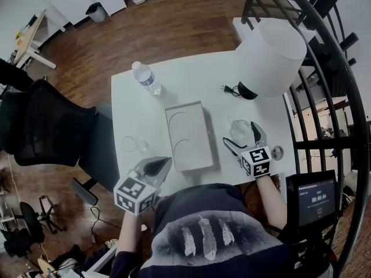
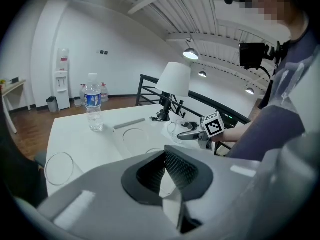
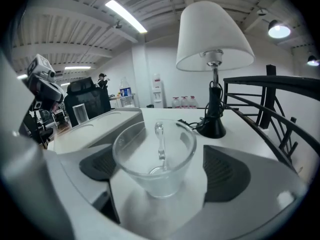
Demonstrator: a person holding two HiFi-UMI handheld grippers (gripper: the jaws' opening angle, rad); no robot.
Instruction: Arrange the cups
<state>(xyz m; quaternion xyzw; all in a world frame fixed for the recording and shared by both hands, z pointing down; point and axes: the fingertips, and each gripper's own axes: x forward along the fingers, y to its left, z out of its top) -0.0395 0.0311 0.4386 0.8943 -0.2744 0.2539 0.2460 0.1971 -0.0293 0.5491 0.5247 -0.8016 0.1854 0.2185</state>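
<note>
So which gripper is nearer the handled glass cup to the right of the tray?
Right. The right gripper has its open jaws on either side of the glass cup, not pressing it. The left gripper, jaws shut, sits on the other side of the tray.

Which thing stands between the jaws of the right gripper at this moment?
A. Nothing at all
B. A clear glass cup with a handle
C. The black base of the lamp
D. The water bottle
B: the right gripper view shows the clear glass cup on the white table between the wide-open jaws of the right gripper.
</note>
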